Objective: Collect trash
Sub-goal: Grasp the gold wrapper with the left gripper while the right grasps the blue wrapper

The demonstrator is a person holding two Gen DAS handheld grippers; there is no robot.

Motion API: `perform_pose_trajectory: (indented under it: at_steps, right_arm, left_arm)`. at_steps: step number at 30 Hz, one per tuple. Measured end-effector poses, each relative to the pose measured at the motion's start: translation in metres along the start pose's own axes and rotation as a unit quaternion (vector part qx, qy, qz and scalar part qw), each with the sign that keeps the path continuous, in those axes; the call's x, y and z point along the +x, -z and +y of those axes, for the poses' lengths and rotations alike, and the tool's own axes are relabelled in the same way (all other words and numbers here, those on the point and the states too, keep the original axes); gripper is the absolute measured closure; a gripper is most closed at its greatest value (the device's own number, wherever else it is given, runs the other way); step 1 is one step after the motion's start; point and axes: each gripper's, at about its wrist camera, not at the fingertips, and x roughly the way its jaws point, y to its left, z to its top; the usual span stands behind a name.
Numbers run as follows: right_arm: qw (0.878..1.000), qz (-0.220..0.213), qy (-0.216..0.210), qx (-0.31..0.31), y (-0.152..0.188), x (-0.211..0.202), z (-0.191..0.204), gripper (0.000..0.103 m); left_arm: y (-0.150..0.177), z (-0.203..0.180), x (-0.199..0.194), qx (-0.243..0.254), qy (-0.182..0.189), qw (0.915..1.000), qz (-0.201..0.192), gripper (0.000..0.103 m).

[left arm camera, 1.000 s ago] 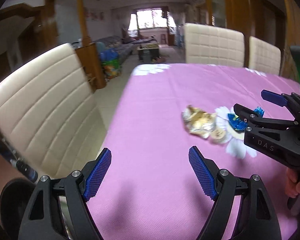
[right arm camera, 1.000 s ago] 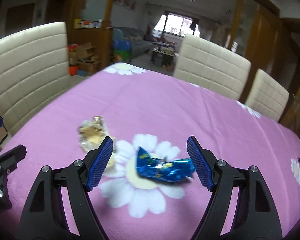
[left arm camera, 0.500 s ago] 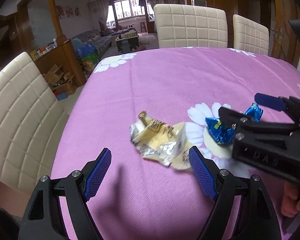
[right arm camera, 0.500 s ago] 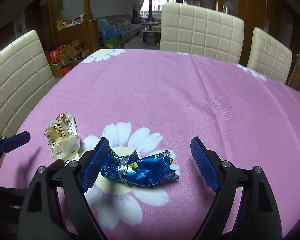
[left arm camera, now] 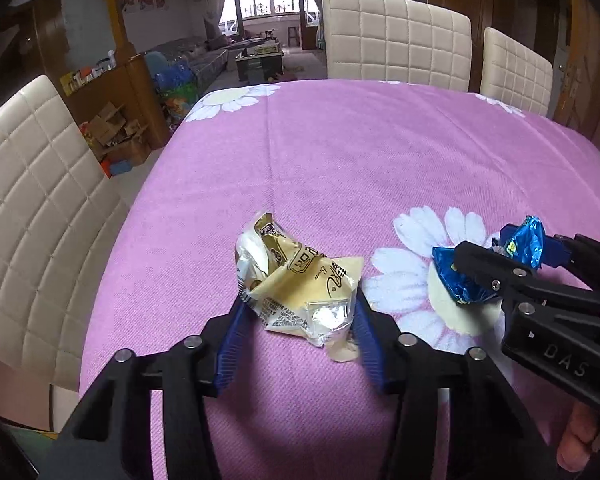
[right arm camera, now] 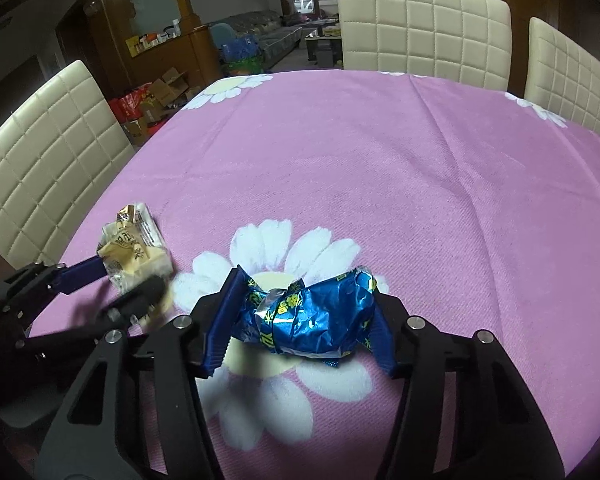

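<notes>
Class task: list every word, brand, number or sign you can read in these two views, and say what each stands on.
"DAS": raised letters on the black body of the right gripper, seen from the left wrist.
Gold wrapper: dark print and fine small lines, too crumpled and small to read.
Blue wrapper: yellow characters, too creased to read.
No other text shows.

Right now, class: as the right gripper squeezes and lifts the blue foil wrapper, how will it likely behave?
The blue foil wrapper looks crumpled and empty, so it will probably crush further as the right gripper closes its jaws on it. It is likely very light. Its glossy foil might slip, though the ribbed pads should help.
</notes>
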Motion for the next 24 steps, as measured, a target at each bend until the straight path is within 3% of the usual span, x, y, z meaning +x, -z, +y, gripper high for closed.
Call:
perform_pose_trajectory:
  at_steps: [7, 18, 24]
  right_arm:
    - [0.999, -0.011, 0.012, -0.029, 0.005, -0.011, 0.018, 0.052]
    - [0.994, -0.030, -0.004, -0.104, 0.024, -0.030, 0.068, 0.052]
    - [0.984, -0.054, -0.009, -0.170, 0.043, -0.047, 0.112, 0.052]
  left_arm:
    - [0.011, 0.001, -0.021, 0.020, -0.007, 0.9996, -0.020, 0.073]
    - [0.044, 0.035, -0.078, 0.025, -0.039, 0.9960, -0.076, 0.074]
    - [0.068, 0.060, -0.097, 0.009, -0.055, 0.9945, -0.089, 0.074]
